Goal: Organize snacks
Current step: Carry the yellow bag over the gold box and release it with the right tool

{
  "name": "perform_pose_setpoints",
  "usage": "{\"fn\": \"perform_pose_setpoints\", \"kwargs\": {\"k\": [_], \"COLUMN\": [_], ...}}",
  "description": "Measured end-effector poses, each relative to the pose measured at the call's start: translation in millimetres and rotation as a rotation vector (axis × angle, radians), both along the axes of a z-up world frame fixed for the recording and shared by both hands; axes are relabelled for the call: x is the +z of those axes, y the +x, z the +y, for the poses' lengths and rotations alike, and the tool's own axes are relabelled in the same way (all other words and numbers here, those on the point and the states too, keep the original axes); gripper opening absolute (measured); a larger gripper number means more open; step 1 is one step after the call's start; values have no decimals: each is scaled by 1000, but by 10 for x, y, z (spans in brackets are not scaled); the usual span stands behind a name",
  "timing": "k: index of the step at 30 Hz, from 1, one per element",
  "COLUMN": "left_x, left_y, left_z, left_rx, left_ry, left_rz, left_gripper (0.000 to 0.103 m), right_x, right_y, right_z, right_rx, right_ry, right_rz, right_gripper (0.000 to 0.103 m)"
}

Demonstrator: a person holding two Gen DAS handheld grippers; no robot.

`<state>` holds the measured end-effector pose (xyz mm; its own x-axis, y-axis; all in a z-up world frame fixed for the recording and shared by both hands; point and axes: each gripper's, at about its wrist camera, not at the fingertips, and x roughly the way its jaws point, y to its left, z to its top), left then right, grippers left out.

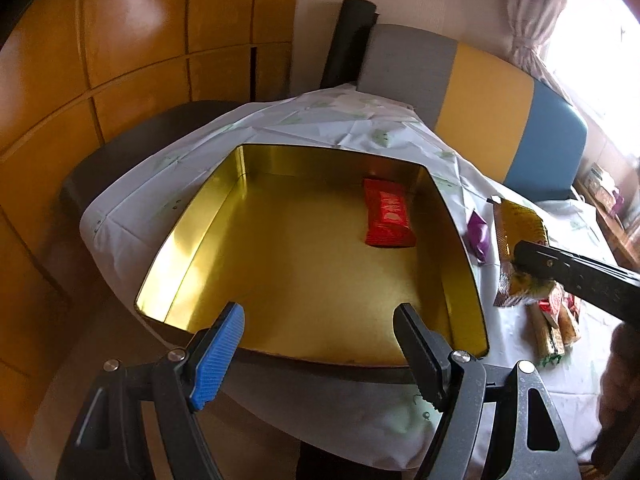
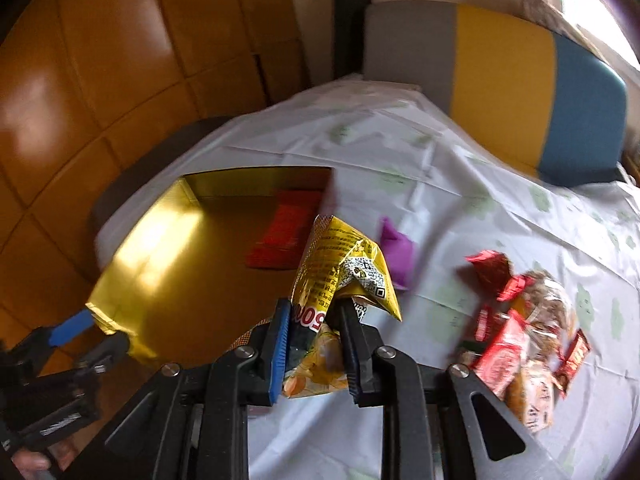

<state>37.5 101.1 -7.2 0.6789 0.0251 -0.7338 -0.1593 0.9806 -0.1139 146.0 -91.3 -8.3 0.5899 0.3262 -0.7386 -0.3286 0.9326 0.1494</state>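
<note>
Right wrist view, our right gripper [image 2: 310, 344] clamped on crinkled yellow foil snack packet [image 2: 340, 264], lower end hidden, beside square gold tin [image 2: 160, 264], blurred red wrapper [image 2: 286, 236] inside, our left gripper [image 1: 320, 344] spread, empty.

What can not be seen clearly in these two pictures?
- Red packet in the tin: right view, print lost to motion blur.
- Snack pile: right view, blurred; left view, the right gripper covers part.
- Yellow packet: its lower part is hidden between the jaws.
- Purple packet: too small to read.
</note>
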Motion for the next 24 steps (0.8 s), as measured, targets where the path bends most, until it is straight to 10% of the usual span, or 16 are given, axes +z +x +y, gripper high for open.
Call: {"fn": "perform_pose_setpoints", "kwargs": {"k": [13,24], "left_x": [-43,-104], "left_y": [-20,0], "left_z": [439,313], "left_rx": [122,71], "left_ry": [-17,-8], "left_rz": [2,16], "left_gripper": [77,75], "right_x": [-166,-244], "right_y": [54,-5], "right_z": [771,696], "right_rx": [221,155], "right_ry": [-38,-89], "right_rz": [69,51], "right_gripper": [25,33]}}
